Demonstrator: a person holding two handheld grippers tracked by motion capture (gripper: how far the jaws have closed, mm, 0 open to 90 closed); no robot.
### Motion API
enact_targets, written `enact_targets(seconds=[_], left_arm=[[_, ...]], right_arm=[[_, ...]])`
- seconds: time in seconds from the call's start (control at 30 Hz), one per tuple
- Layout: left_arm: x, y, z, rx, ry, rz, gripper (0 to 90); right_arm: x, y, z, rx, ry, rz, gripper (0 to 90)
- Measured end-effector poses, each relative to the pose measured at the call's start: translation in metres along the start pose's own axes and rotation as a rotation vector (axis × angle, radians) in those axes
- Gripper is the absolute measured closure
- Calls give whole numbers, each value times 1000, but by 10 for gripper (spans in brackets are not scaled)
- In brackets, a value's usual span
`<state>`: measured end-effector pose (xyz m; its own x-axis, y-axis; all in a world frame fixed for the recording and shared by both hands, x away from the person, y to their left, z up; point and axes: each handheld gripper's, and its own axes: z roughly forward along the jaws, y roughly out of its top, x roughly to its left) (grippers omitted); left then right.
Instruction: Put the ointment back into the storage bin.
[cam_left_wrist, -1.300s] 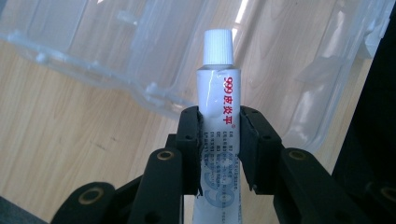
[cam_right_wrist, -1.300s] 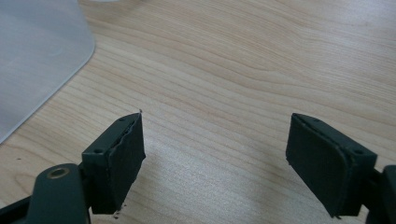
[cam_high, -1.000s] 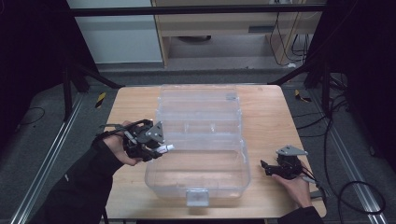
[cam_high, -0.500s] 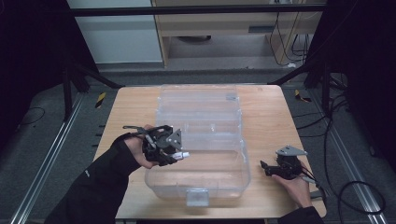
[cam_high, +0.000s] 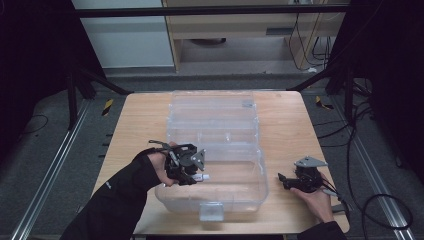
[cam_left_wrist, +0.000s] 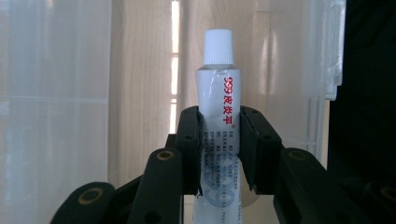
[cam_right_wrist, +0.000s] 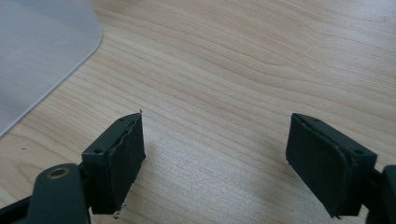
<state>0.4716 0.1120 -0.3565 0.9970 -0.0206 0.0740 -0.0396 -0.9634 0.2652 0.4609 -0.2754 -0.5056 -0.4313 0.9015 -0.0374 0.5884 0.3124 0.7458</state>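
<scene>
Left gripper (cam_high: 200, 176) has swung in over the clear box (cam_high: 260, 192), jaws clamped on the tube (cam_left_wrist: 218, 119). Right gripper (cam_right_wrist: 212, 163) sits wide open, empty, on the table (cam_high: 132, 125). Tube's slick, so a tilt might slip it.

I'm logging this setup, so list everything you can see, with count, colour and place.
Clear plastic storage box: one, transparent, open at the table's centre, lid folded back.
White squeeze tube with red lettering: one, white cap, clamped in the left claw over the box.
Light wooden table: one, pale wood, under everything.
Left claw: one, black, shut on the tube.
Right claw: one, black, open, low over bare table right of the box.
</scene>
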Motion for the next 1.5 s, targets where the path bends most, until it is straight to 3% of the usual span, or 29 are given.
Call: enact_targets(seconds=[0.37,0.7,0.77,0.97,1.0,1.03,1.1,1.23,1.3,1.33,1.5], left_arm=[[6,-6,25,50,-58,14,704],[8,-10,43,92,-77,26,704],[4,-13,46,96,-83,-33,704],[4,-15,55,103,-98,-37,703],[6,-15,57,103,-103,-6,704],[4,-15,59,107,-103,-45,703],[5,-15,62,108,-108,-30,703],[5,-15,66,122,-108,-41,703],[6,-15,68,121,-111,-14,703],[5,-15,69,127,-114,-39,703],[6,-15,72,132,-119,-29,703]], right_arm=[[1,-1,1,13,4,-5,196],[1,-1,2,10,9,-19,194],[1,-1,2,10,10,-19,193],[1,-1,2,6,8,-14,193],[1,0,1,2,12,-9,193],[1,0,1,-1,11,-9,194],[1,0,1,-3,7,-13,194],[1,0,1,-2,9,-11,194],[1,0,1,-3,10,-11,193],[1,0,1,-1,8,-13,193],[1,0,1,-3,10,-11,194]])
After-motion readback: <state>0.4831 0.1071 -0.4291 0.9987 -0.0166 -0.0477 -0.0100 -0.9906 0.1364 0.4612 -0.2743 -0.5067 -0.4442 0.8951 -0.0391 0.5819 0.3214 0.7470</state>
